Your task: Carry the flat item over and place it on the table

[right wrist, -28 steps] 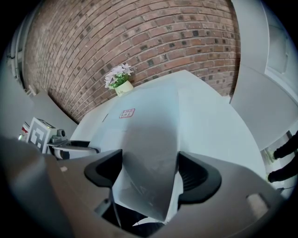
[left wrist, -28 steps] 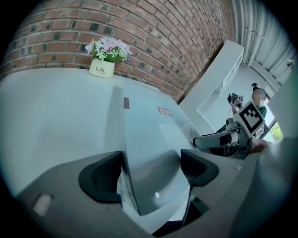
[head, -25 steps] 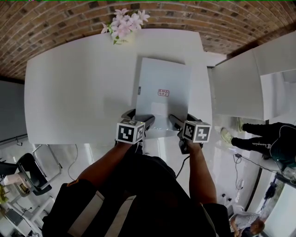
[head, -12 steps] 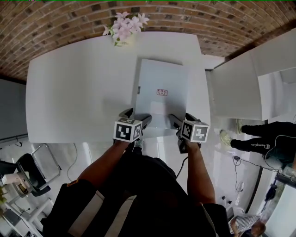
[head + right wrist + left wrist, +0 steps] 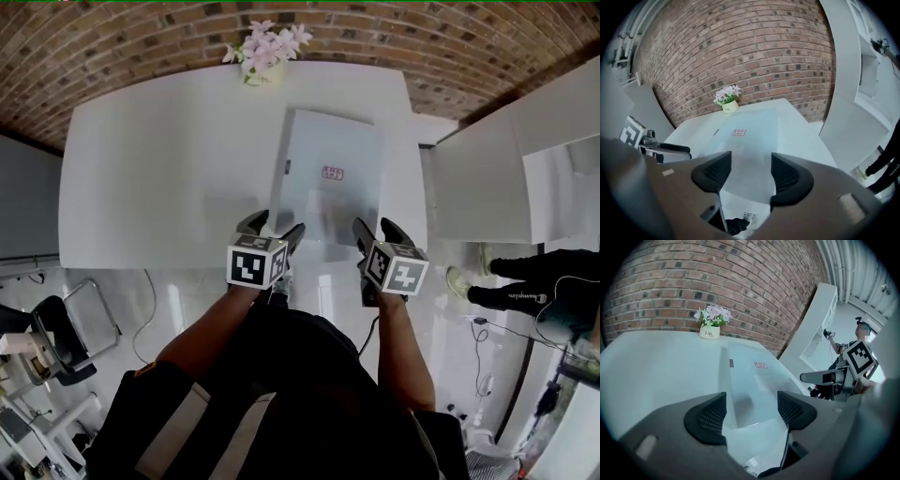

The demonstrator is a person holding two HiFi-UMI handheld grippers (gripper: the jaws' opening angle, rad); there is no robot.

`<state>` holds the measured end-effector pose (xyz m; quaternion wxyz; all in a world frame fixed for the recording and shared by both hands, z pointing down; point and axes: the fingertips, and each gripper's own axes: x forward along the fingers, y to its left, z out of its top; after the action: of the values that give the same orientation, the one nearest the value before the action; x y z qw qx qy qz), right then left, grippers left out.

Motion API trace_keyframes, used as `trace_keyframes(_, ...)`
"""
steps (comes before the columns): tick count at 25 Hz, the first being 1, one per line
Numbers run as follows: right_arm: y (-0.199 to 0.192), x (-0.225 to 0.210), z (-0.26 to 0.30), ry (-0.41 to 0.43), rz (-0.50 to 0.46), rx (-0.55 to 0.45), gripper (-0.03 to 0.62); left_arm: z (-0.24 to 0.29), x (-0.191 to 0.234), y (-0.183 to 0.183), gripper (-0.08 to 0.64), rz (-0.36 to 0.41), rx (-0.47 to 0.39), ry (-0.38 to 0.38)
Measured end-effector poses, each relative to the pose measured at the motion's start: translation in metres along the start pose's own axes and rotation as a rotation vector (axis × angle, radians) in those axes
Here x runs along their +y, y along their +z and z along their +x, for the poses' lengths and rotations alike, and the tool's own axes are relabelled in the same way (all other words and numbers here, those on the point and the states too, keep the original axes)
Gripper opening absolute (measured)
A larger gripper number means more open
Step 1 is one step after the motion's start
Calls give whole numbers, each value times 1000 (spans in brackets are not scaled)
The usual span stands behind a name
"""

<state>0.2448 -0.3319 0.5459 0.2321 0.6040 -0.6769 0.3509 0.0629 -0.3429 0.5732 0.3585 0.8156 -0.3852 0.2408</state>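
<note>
The white flat panel (image 5: pixel 328 187) lay flat on the white worktop (image 5: pixel 159 187), red label (image 5: pixel 332 173) up. Its far end pointed at the pot of pink flowers (image 5: pixel 265 52) by the brick wall, and its near end sat right at the worktop's near edge. So the carry looked finished and the set-down as good as done; this read as the release step. The left hand-held gripper (image 5: pixel 274 227) hovered over the panel's near left corner. In its own view (image 5: pixel 752 411) the jaws stood well apart, though they had just been closing a little, and the panel showed through the gap, lower than the pads, with neither pad pressing on it. The right hand-held gripper (image 5: pixel 377 228) was the same story at the near right corner. Its jaws (image 5: pixel 750 171) were apart but had just been narrowing, the panel's surface ran on beyond the gap, and nothing was clamped. Both were empty, then. The next move, by my reckoning, called for little: draw both hand-held grippers clear toward the person without snagging that near edge, and nudge the panel further onto the worktop if it sat too close to the brink.
</note>
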Motion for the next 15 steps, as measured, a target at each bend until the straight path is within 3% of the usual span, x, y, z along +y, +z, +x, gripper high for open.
trace_keyframes(4, 11, 16, -27, -2, -21, -69, 178, -23, -21, 13, 275, 64, -53, 14)
trace_keyframes(10, 16, 32, -70, 9, -58, -163, 18, -54, -51, 15, 6, 152, -108, 90)
trace_keyframes(15, 10, 48, -106, 49, -97, -223, 0, -78, -81, 8, 5, 165, -144, 93)
